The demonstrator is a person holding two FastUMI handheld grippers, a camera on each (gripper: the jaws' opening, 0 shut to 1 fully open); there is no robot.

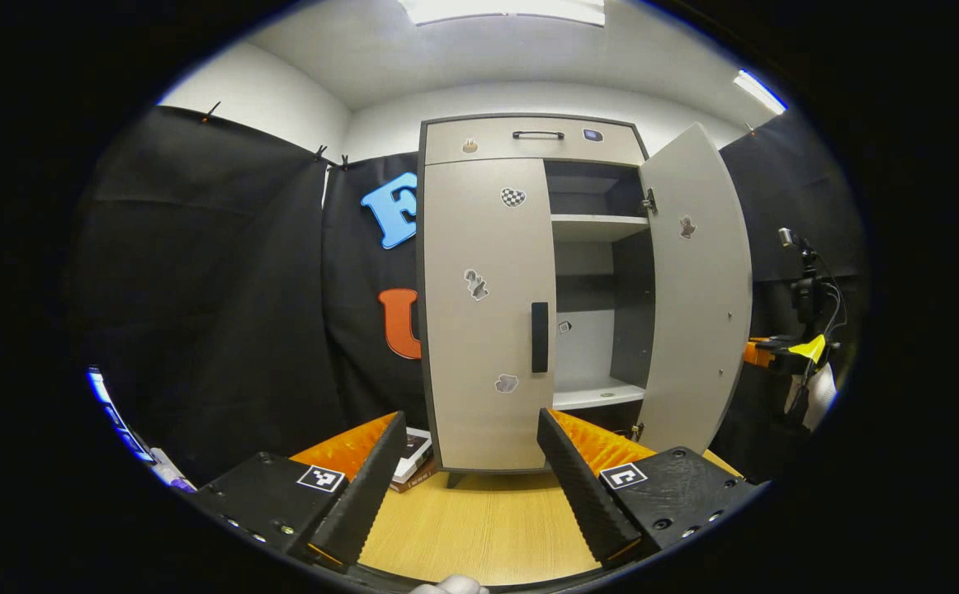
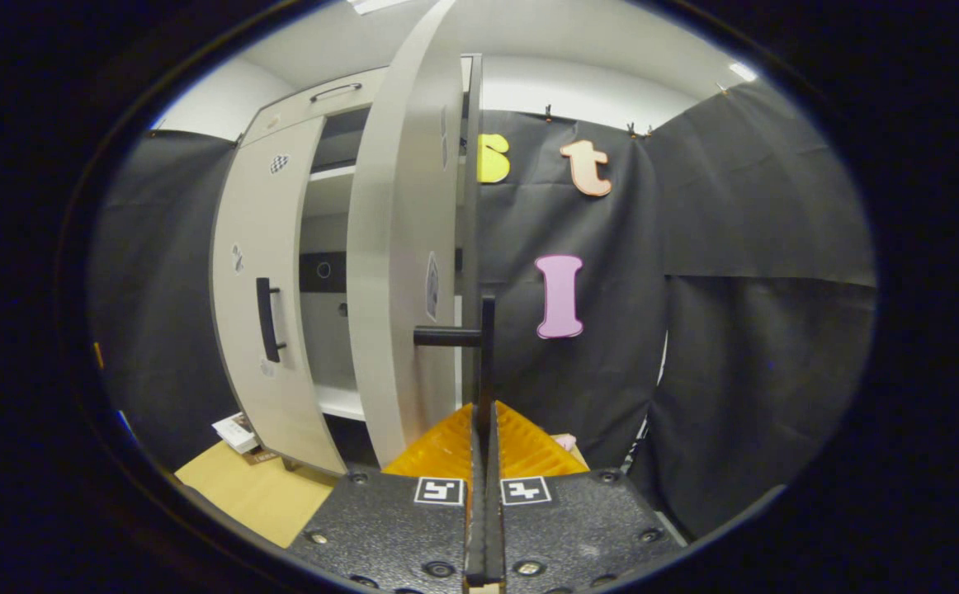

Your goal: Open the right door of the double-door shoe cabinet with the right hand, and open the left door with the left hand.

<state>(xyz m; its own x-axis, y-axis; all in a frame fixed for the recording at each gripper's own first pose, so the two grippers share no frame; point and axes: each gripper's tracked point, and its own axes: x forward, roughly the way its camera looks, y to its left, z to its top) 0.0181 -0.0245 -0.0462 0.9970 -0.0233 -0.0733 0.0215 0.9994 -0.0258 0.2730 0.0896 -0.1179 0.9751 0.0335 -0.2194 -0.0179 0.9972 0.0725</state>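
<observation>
1. Biggest thing first: I'm looking at the tall pale-grey matt laminate double-door shoe cabinet (image 1: 529, 289) standing on the light wood-grain tabletop (image 1: 479, 520), dark-edged, with a flat drawer front across the top. It sits straight ahead in the left gripper view.
2. The cabinet's flat grey right door (image 1: 698, 289) stands swung well out, baring white shelves and a dark back panel. I judge the first half of the task about done.
3. The matching grey left door (image 1: 484, 313) is shut flush, dotted with small stickers. That's the step now in hand, as I read it.
4. My left gripper (image 1: 471, 462) hangs released, jaws wide apart, ribbed fingers framing the bottom of the left door, well short of it.
5. My right gripper (image 2: 484, 437) is clenched on the right door's slim black bar handle (image 2: 486, 363), in the right gripper view; the bar runs down between both ridged fingers.
6. The left door's black vertical bar handle (image 1: 539, 337) sits at that door's inner edge, smooth and narrow. Next move, by my reckoning: lift and advance the left gripper, straddle the bar, close, then pull in an arc leftward.
7. A small stack of books (image 1: 413, 458) lies beside the cabinet's foot.
</observation>
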